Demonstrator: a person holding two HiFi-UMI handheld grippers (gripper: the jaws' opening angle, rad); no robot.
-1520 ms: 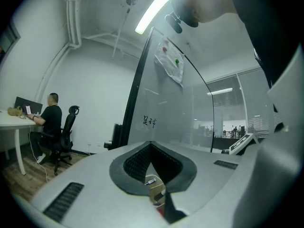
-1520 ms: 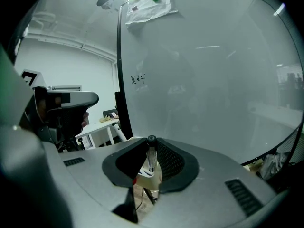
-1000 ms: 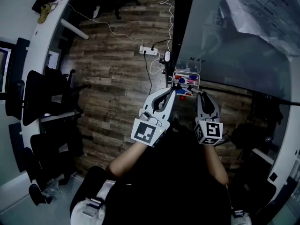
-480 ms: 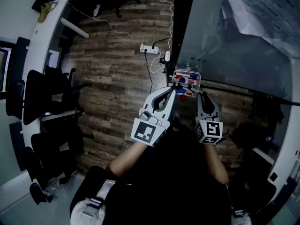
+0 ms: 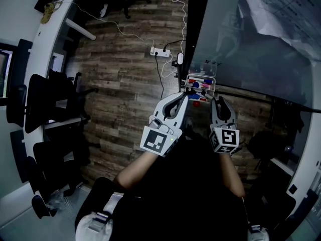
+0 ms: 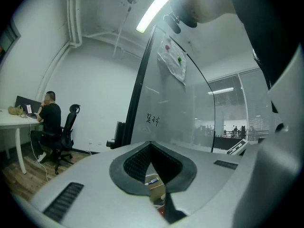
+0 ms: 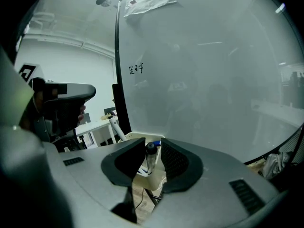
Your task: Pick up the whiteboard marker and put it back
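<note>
Right gripper view shows us the marker (image 7: 150, 161) upright between our right gripper's (image 7: 153, 144) opening jaws, over the tray (image 7: 153, 179). Our left gripper (image 6: 151, 144) is closed and empty.

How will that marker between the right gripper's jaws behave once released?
The whiteboard marker looks slim and rigid, so probably light and stiff. It stands cap-up at the tray between the opening jaws of the right gripper; narrow-based, it may lean or tip once free. Its round barrel would likely roll if laid flat.
</note>
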